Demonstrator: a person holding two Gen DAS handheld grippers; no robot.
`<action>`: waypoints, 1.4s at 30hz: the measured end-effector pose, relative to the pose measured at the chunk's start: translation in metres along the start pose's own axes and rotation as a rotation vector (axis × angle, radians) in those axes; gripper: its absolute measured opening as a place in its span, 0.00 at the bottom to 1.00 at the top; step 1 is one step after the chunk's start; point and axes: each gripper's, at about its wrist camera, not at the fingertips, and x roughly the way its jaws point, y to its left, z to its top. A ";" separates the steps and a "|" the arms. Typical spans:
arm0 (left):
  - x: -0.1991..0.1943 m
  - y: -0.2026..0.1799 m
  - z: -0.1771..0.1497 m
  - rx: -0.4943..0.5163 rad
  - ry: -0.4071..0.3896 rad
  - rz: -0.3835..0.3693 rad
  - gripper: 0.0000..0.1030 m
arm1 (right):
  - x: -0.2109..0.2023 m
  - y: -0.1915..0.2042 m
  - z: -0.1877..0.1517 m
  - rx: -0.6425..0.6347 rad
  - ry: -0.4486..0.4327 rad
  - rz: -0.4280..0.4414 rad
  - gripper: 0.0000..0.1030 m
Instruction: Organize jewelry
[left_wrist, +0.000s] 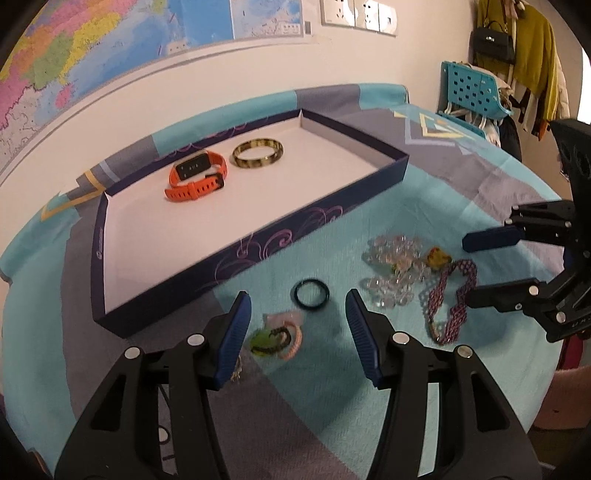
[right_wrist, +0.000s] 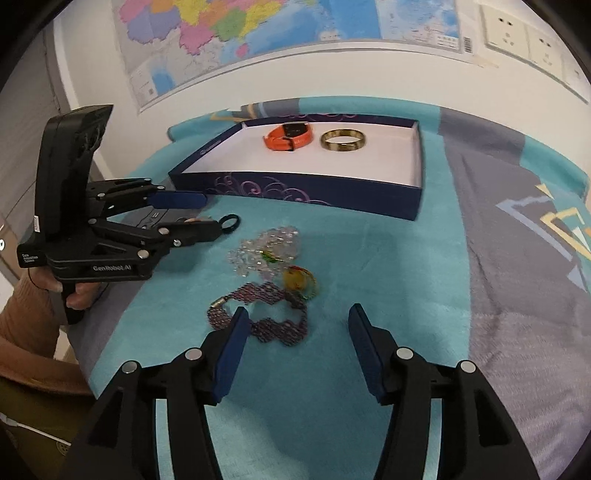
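Even, fairly bright indoor light with no glare. Soft shadows fall on the surface (left_wrist: 332, 369) just under the jaws of both grippers. Strong fisheye bending curves everything far ahead of the jaws, corners go black, and fine detail looks slightly soft throughout.

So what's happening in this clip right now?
A person is sorting jewelry on a cloth-covered table with tongs in each hand. An orange watch and a striped bangle already lie in the shallow box. Still out on the cloth are a dark ring, a clear bead strand, a purple woven bracelet and a few small pieces. The left tongs stand open near the ring; the right tongs are open over the purple bracelet. Neither holds anything.
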 end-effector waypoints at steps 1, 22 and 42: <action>0.001 0.001 -0.001 -0.005 0.007 -0.006 0.51 | 0.001 0.002 0.000 -0.015 0.003 -0.008 0.46; 0.013 -0.009 0.007 0.016 0.037 -0.036 0.22 | 0.001 0.010 -0.003 -0.047 -0.002 0.024 0.10; -0.027 0.004 -0.003 -0.104 -0.062 -0.053 0.22 | -0.028 0.023 0.030 -0.068 -0.110 0.076 0.06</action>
